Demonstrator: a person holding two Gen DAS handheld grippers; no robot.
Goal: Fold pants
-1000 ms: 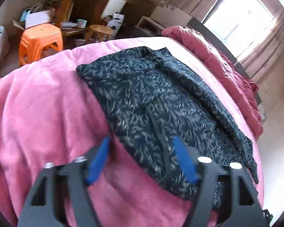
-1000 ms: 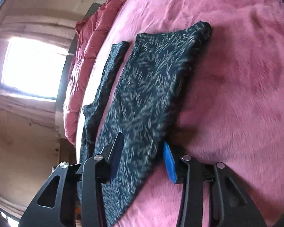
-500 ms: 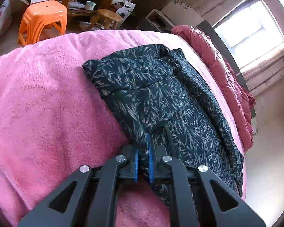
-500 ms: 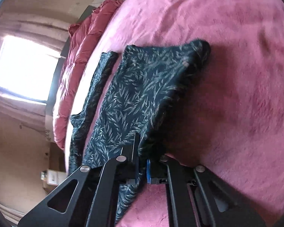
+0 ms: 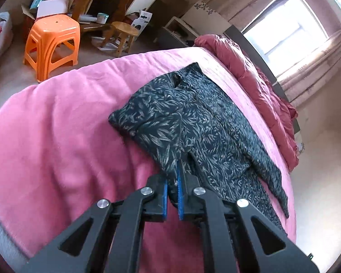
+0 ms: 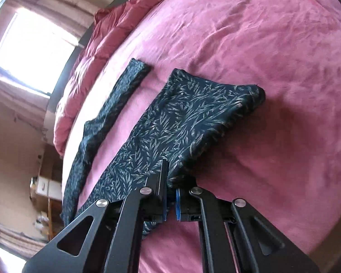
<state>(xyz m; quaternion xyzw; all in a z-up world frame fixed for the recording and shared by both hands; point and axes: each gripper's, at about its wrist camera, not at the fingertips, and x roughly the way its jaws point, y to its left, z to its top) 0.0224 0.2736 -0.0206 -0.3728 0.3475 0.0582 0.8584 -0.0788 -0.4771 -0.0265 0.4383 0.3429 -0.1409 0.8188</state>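
Note:
Dark navy pants with a pale leaf print (image 5: 193, 122) lie on a pink blanket (image 5: 56, 141) on a bed. My left gripper (image 5: 173, 182) is shut on the near edge of the pants and lifts it slightly. My right gripper (image 6: 169, 177) is shut on the near edge of one pant leg (image 6: 184, 118) and holds that edge raised off the blanket. The other leg (image 6: 116, 104) lies flat as a narrow strip farther left in the right wrist view.
A rumpled red quilt (image 5: 257, 86) lies along the bed's far side under a bright window (image 5: 284, 22). An orange plastic stool (image 5: 52, 43), a wooden stool (image 5: 122, 34) and cluttered furniture stand on the floor beyond the bed.
Both grippers went from open to shut on the pants' near edge. They have since lifted the cloth, and the lifted leg has drawn apart from the other leg.

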